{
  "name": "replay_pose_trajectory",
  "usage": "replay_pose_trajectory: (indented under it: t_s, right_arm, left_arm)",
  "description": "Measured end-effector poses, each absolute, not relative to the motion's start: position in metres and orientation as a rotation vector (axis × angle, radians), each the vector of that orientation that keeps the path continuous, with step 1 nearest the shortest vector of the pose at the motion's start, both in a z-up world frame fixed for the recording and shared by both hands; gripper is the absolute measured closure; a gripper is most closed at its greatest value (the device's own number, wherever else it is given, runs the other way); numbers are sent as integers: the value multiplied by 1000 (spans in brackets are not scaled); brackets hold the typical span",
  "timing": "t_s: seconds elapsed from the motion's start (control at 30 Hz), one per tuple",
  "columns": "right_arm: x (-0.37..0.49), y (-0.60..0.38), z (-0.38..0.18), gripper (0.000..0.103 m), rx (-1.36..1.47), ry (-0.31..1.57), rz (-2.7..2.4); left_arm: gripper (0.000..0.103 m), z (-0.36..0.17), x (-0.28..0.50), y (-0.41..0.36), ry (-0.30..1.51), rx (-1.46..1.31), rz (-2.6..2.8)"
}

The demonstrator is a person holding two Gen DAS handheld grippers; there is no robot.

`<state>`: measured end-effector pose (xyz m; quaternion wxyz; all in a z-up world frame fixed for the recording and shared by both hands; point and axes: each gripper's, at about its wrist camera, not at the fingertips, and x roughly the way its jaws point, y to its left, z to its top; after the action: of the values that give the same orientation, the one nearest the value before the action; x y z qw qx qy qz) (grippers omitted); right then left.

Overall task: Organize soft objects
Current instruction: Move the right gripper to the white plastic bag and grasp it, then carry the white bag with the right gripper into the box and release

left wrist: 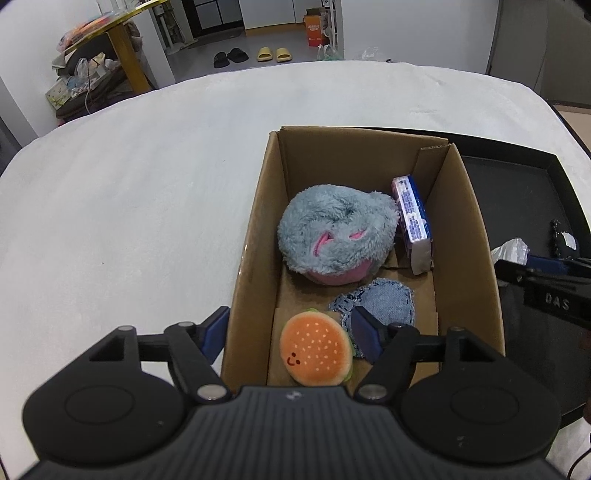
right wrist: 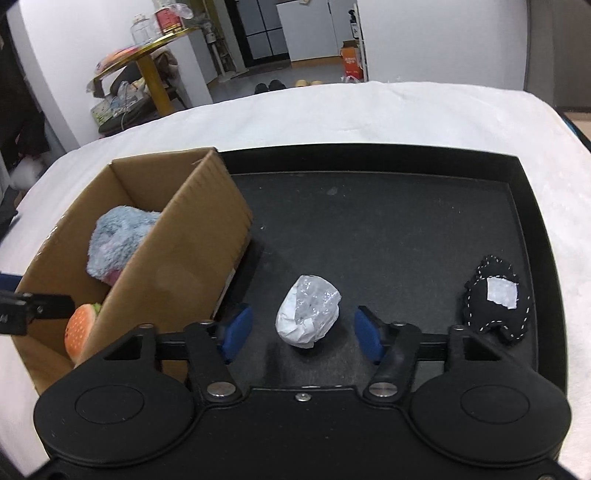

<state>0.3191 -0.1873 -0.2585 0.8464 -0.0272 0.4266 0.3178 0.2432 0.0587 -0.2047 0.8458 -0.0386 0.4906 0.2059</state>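
A cardboard box [left wrist: 255, 236] holds a grey-blue plush [left wrist: 336, 236], a burger plush [left wrist: 314, 350], a denim patch [left wrist: 384, 304] and a tissue pack [left wrist: 412, 218]. My left gripper [left wrist: 291, 334] is open, straddling the box's left wall above the burger plush. My right gripper [right wrist: 303, 330] is open over the black tray [right wrist: 406, 229], its blue pads either side of a crumpled white plastic ball [right wrist: 308, 315]. A black stitched cushion [right wrist: 496, 297] lies at the tray's right. The box [right wrist: 184, 266] stands at the tray's left edge.
The box and tray [left wrist: 517, 192] sit on a white-covered table [left wrist: 147, 184]. Beyond the far edge are a yellow-legged side table [right wrist: 155, 55] with clutter, slippers on the floor and an orange box [left wrist: 316, 26].
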Motion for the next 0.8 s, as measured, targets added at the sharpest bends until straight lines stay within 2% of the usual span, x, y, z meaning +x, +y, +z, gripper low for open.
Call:
replay_pose_trajectory:
  t_s: [0.03,0.07,0.47,0.8]
  right_arm:
    - [321,-189,-261,69,-56,904,665]
    - [323,-190,-264,72,-53,918,662]
    - [308,-203,-242,72,-40,877,672]
    - [299,-203,-201,72,-7,847,720]
  left_arm:
    - [33,-205,243,58,1035,-77,435]
    - [33,-204,243,58,1036,-74,435]
    - [33,-203,239,59,1032,-76,439]
    - [33,-196,226,65,1012,-82,421]
